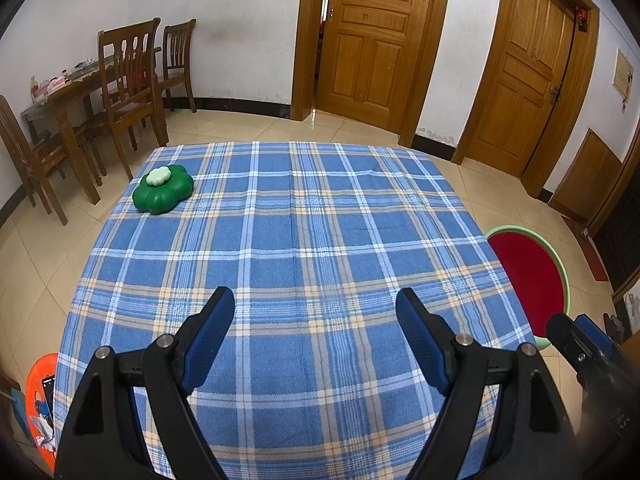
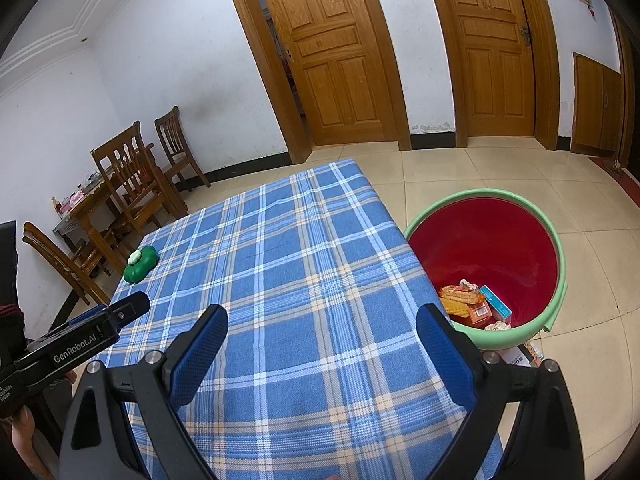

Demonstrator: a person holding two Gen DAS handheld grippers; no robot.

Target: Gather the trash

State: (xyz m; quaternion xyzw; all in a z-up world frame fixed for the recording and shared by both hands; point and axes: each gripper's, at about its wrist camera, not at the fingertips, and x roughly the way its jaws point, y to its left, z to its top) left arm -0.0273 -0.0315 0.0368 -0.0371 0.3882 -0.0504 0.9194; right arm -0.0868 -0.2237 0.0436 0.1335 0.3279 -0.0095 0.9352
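Right now you hold both grippers low over the near edge of the tabletop [image 1: 304, 216], the left gripper [image 1: 315, 308] and the right gripper [image 2: 322, 326] each with jaws spread wide and nothing between them. Your trash [image 2: 474, 304], wrappers and small boxes, lies in the bottom of the red bucket [image 2: 558, 236] with the green rim, standing on the floor just beside the tabletop's right edge. A green flower-shaped container [image 1: 163, 189] sits near the tabletop's far left corner, well apart from both grippers.

Wrappers [image 2: 466, 300] lie in the red bucket [image 2: 520, 236].
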